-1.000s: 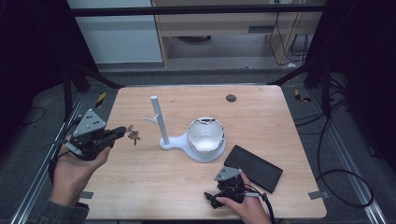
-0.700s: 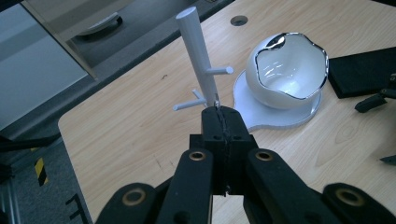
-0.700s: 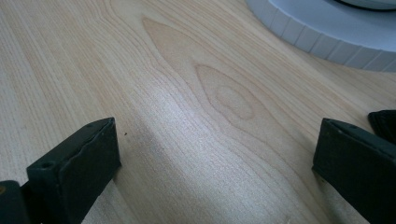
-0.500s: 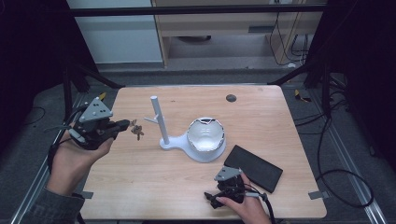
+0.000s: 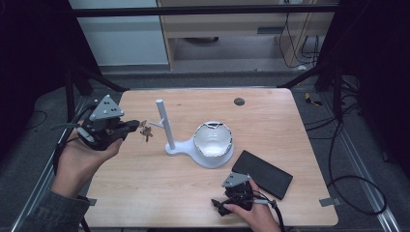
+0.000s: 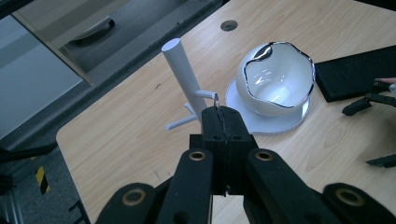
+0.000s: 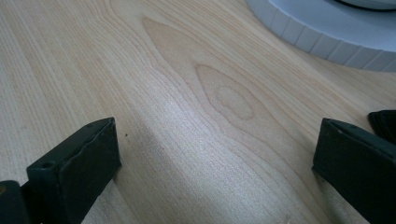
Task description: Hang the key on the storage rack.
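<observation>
A bunch of keys (image 5: 145, 131) hangs from a metal ring (image 6: 216, 99) pinched in my left gripper (image 5: 134, 125), whose jaws are shut on it (image 6: 222, 116). The gripper is held above the table's left part, just left of a white stand (image 5: 164, 126) with an upright post and short side pegs (image 6: 205, 93). The ring is close to one peg, and I cannot tell if they touch. A white bowl (image 5: 212, 142) sits on the stand's round base. My right gripper (image 5: 218, 205) rests low near the front edge, jaws wide open (image 7: 215, 158) over bare wood.
A flat black case (image 5: 263, 174) lies right of the bowl, close to my right gripper. A small dark round hole (image 5: 239, 101) marks the far side of the wooden table (image 5: 145, 188). The stand's white base (image 7: 327, 32) lies ahead of the right jaws.
My left gripper has risen and moved right toward the stand's post, carrying the keys. The right gripper has stayed put.
</observation>
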`<state>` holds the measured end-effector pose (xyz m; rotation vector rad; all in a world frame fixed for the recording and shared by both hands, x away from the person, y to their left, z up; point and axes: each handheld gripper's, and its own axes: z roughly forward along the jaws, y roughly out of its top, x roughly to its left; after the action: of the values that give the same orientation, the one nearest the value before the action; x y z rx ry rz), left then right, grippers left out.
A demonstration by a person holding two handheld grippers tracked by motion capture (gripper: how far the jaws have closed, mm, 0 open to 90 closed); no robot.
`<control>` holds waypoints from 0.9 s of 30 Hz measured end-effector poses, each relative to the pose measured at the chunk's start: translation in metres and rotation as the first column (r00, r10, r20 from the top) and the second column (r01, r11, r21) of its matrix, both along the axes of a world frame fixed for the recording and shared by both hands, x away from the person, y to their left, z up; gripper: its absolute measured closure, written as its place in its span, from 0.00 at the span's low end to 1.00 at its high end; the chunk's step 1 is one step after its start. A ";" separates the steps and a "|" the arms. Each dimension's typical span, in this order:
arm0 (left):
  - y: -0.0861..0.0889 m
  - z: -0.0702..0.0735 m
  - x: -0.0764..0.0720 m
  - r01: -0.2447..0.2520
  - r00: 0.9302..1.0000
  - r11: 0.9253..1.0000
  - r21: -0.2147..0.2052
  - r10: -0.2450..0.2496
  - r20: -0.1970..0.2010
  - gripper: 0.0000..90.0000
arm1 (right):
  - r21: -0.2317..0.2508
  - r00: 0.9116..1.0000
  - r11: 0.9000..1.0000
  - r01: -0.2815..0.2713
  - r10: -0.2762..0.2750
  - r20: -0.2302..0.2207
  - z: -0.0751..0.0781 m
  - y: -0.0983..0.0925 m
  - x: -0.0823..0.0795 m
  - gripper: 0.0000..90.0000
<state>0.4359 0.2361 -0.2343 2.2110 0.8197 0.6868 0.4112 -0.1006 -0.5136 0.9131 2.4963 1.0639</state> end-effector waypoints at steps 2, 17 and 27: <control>-0.003 0.000 0.000 0.004 1.000 1.000 0.008 -0.004 -0.003 1.00 | 0.000 1.000 1.000 0.000 0.000 0.000 0.000 0.000 0.000 0.01; -0.019 -0.004 0.013 0.013 0.999 0.999 0.051 -0.011 -0.032 1.00 | 0.000 1.000 1.000 0.000 0.000 -0.001 0.000 0.000 0.000 0.01; -0.028 -0.010 0.021 0.009 0.999 0.998 0.068 -0.005 -0.049 1.00 | 0.000 1.000 1.000 0.000 0.000 -0.001 0.000 0.000 0.000 0.01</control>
<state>0.4566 0.2080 -0.2440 2.2991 0.8239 0.6683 0.4112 -0.1006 -0.5136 0.9142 2.4972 1.0636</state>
